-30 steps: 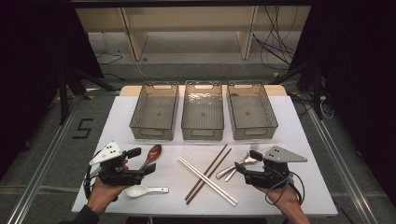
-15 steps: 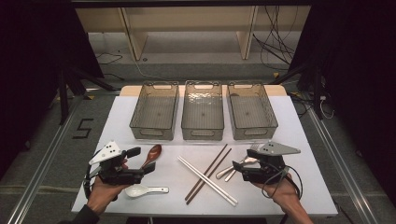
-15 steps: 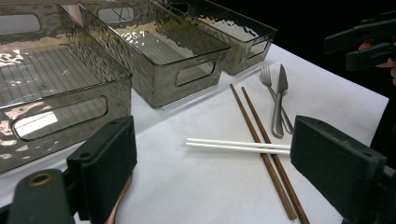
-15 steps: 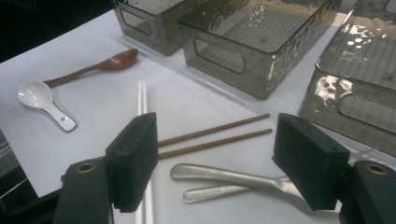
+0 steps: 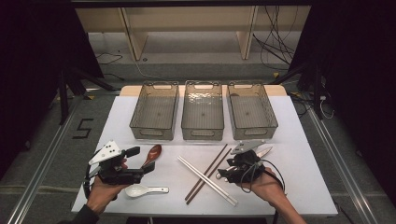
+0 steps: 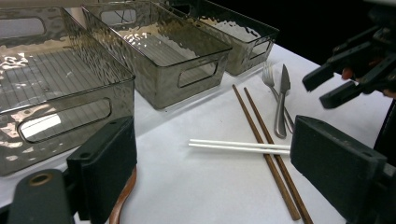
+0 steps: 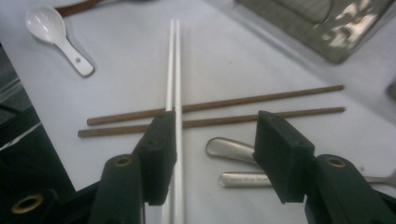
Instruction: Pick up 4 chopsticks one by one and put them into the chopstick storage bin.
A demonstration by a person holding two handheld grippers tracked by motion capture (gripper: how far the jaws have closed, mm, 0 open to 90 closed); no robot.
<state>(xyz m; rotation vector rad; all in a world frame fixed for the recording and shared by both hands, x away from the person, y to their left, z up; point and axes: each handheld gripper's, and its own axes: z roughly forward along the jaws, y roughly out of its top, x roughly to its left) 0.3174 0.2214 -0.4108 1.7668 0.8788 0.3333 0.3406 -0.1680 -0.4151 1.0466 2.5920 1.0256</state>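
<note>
White chopsticks [image 7: 173, 60] x2, brown chopsticks [image 7: 212, 114] x2; right hand-held gripper [image 7: 215, 140] released, jaws just closing.

Look left of your worktop [image 5: 289, 140]: a single dark numeral "5" [image 5: 83, 128] is marked on the grey floor [image 5: 42, 140] beside the rail, as seen from the high view. No other text, label or brand can be read on anything before you.

I see white chopsticks [image 7: 173, 70], brown chopsticks [image 7: 215, 114], a white spoon [image 7: 53, 30], 3 smoky-grey ribbed bins [image 5: 202, 112], black grippers.
</note>
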